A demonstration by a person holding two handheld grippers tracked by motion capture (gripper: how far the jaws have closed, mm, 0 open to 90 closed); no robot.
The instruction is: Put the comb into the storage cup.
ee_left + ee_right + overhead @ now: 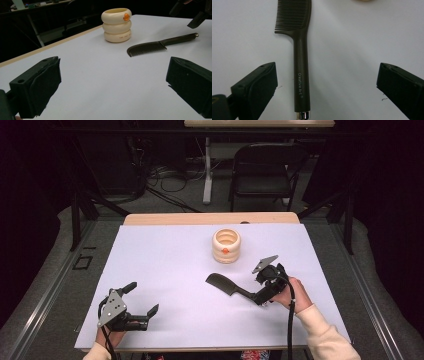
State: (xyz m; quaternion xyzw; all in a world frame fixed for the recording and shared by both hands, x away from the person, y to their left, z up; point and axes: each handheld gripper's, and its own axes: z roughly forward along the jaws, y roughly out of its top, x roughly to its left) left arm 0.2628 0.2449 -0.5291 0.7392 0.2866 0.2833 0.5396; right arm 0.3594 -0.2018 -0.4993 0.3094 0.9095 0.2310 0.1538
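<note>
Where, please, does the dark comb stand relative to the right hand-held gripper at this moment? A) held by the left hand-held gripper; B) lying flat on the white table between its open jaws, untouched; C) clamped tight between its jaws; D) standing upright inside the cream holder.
B: in the right gripper view the comb lies flat on the table, with white gaps between its handle and both jaws of the wide-open right hand-held gripper.

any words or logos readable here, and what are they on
"Creative Art" with a small ® mark: pale letters running along the handle of the dark comb, seen between the open right tongs.
Small dark print on the bottom ring of the cream ringed cup: too small and blurred to read.
Orange mark on the cup's top ring: a picture or logo, no letters legible.
</note>
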